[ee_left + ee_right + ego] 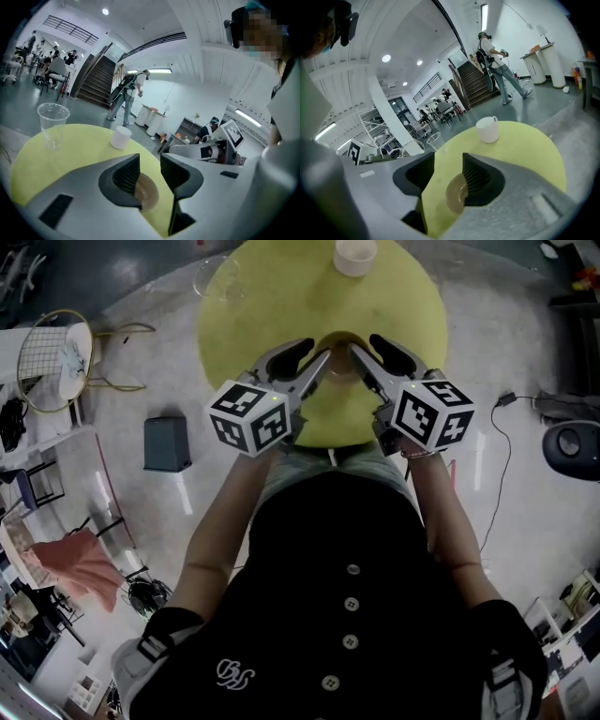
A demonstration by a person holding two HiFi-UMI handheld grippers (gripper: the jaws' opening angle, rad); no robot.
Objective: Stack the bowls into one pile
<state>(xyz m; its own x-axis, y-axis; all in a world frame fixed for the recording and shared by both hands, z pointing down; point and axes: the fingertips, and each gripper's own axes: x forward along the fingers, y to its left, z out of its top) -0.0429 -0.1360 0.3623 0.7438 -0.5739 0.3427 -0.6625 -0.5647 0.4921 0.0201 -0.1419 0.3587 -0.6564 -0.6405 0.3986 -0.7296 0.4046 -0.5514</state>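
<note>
1. Far up in the head view, at the table's top rim, stands a white cup [355, 254]; contents cannot be told.
2. Holds also, on the upper left of the round yellow-green table [253, 306], an upright clear plastic cup [217, 277], see-through down to its base.
3. Rests at the table's near edge, mid-frame: a shallow brown bowl [339, 337], its inside bare.
4. Lies between the tips of the left gripper [306, 364] and the right gripper [375, 357], which angle in from lower left and lower right.
5. Left gripper view: jaws parted, released; bowl [146, 193] low in the gap, partly behind the left pad, not pinched.
6. Right gripper view: jaws likewise parted, grasping nothing; bowl [456, 194] low in the gap, partly behind the right pad.
</note>
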